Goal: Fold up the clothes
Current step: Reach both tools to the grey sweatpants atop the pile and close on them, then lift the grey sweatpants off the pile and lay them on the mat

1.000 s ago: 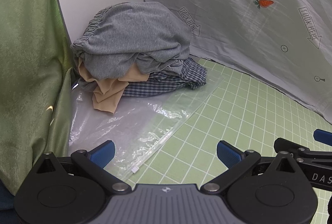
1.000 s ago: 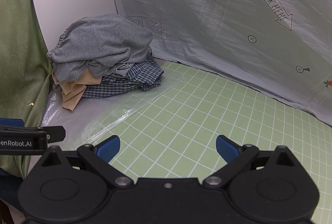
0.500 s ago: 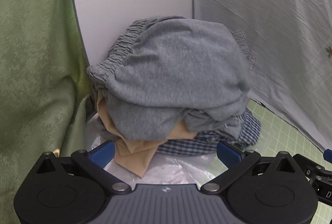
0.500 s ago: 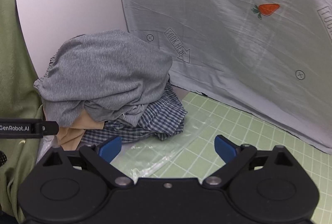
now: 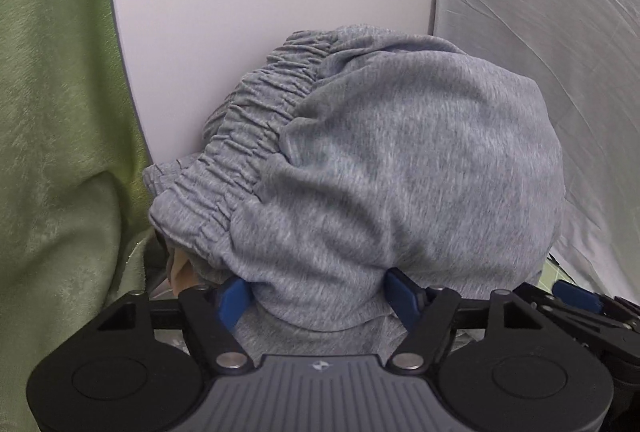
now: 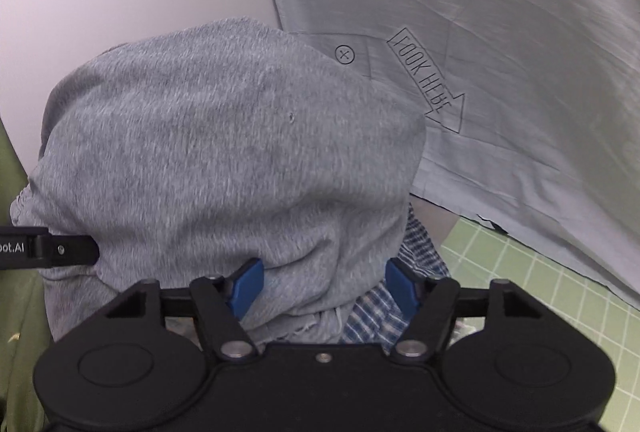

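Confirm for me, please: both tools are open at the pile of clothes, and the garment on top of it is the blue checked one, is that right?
Not quite. The garment on top is the grey one with the gathered waistband; the blue checked one lies beneath it, as the right wrist view shows. The left tool and right tool are indeed open at the pile.

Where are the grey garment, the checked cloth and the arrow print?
grey garment point(image 5: 400, 159), left wrist view, its domed top.
checked cloth point(image 6: 420, 252), right wrist view, edge showing under the grey.
arrow print point(image 6: 428, 79), right wrist view, its lettering.
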Demonstrator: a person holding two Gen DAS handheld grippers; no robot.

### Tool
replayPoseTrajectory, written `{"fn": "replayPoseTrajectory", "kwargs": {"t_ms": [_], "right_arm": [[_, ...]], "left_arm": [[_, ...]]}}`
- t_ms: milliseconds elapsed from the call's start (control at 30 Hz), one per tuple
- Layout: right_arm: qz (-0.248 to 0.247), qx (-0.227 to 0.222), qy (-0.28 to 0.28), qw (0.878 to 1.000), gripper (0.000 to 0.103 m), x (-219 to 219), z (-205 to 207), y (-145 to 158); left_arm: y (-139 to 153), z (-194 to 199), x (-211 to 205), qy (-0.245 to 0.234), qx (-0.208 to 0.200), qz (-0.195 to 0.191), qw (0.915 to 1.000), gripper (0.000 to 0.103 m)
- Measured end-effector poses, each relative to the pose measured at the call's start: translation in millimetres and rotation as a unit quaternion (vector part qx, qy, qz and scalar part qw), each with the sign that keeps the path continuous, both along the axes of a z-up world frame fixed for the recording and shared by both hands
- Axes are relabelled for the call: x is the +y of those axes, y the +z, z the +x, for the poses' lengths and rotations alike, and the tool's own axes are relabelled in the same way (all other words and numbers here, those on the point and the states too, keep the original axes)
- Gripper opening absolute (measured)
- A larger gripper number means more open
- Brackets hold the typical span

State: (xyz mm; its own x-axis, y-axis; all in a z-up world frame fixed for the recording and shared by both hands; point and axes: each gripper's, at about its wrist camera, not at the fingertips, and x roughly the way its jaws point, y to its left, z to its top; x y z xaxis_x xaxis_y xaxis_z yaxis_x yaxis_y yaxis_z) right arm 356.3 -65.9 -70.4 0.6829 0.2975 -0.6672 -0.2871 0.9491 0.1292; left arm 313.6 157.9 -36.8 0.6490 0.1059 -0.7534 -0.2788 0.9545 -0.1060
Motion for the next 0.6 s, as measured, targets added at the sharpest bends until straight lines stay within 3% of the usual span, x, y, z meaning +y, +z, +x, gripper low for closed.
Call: {"fn": "replayPoseTrajectory", "kwargs": {"t_ms": [33, 67, 100, 167, 333, 433, 600], "right_arm": [[0.004, 0.002, 0.007, 1.000, 0.053, 3, 4, -2], [0.010, 0.004, 0.013, 1.000, 0.041, 4, 6, -4], [0.015, 0.003, 0.018, 1.000, 0.023, 4, 6, -5], [0.015, -0.008, 0.012, 1.000, 0.003, -3, -6, 1], [0.014, -0.035, -0.004, 0.999, 0.002, -20, -36, 14], [0.013, -0.052, -0.013, 0.998, 0.002, -30, -54, 23], [0.005, -0.082, -0.044, 0.996, 0.001, -61, -100, 40]], "left_arm": [[-1, 0, 0, -0.003, -0.002, 0.002, 1.0000, 0.068], [-1, -1, 0, -0.007, -0.003, 0.004, 1.0000, 0.066], [-1, -2, 0, -0.009, -0.005, 0.004, 0.9999, 0.065], [1, -5, 1, -0.013, -0.006, 0.007, 0.9999, 0.059], [16, -20, 0, -0.010, -0.013, 0.018, 0.9997, 0.038], [28, -37, 1, -0.009, -0.023, 0.007, 0.9997, 0.012], [48, -67, -19, -0.047, -0.047, -0.009, 0.9977, 0.002]]}}
